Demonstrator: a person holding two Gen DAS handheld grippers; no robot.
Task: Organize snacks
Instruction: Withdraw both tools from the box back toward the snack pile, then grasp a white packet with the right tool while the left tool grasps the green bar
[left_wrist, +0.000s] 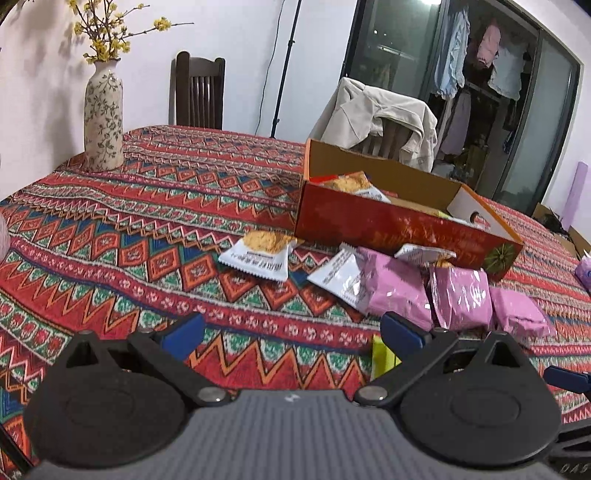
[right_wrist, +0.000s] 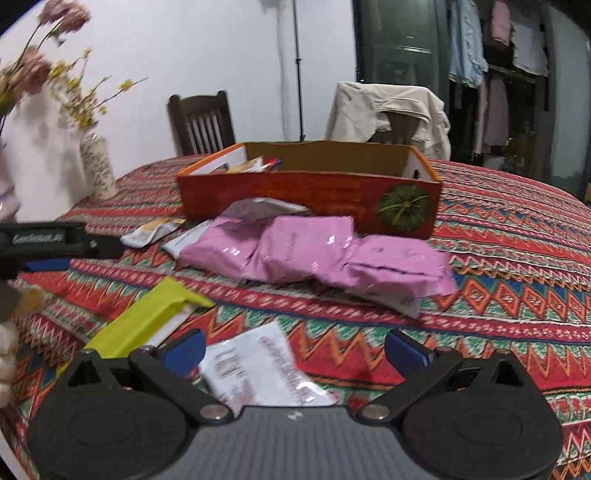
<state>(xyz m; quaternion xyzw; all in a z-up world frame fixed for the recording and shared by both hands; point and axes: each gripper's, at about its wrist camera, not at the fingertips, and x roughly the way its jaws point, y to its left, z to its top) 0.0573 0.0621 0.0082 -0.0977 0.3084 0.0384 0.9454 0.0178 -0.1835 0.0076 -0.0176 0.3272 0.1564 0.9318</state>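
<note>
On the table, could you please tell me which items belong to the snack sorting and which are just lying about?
Part of the job:
red box
pink packets
white packets
yellow-green packet

Just lying about:
vase
chairs
beige jacket
hanging clothes

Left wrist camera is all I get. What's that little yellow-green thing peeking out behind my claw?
Observer: The right wrist camera shows it whole. It's a long yellow-green packet lying flat on the tablecloth.
Operator: Is anything else down there that I can't see?
Observer: Yes, a white packet lies on the cloth, seen between the fingers of the open right claw.
Operator: Are there more flowers than the yellow ones?
Observer: Yes, blurry pink flowers show at the far left of that view.
</note>
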